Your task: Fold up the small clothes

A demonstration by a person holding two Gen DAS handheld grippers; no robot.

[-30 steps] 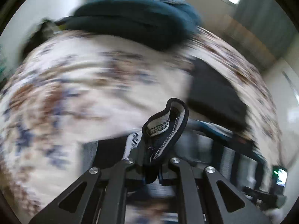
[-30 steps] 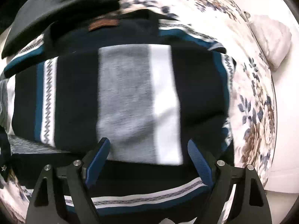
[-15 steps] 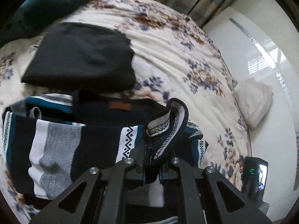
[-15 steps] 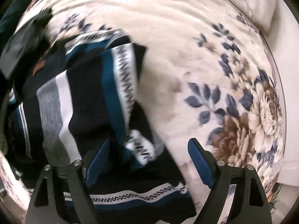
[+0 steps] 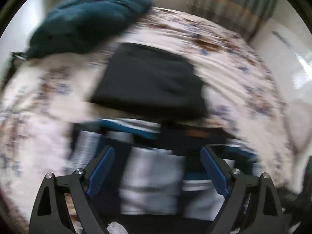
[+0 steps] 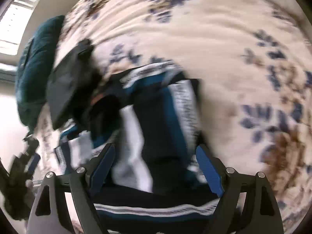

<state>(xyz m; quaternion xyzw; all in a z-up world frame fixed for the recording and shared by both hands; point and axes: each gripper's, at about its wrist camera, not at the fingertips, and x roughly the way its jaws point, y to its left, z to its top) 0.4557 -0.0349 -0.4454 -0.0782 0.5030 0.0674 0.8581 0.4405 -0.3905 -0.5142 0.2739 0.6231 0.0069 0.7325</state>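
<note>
A striped garment (image 5: 154, 177) in black, teal, grey and white lies bunched on the floral bed cover. My left gripper (image 5: 156, 167) is open and empty just above it, with blue pads (image 5: 101, 167) wide apart. The same garment (image 6: 156, 128) fills the middle of the right wrist view. My right gripper (image 6: 155, 164) is open and empty over its near part. Both views are blurred by motion.
A folded black garment (image 5: 150, 83) lies on the floral bed cover (image 5: 224, 58) beyond the striped one; it also shows in the right wrist view (image 6: 68, 81). A dark teal pillow (image 5: 87, 21) sits at the far left. A white cloth bundle (image 5: 298, 124) lies at the right edge.
My left gripper has let go of the garment's edge and opened wide. Both grippers have swung, and the striped garment now lies bunched below them.
</note>
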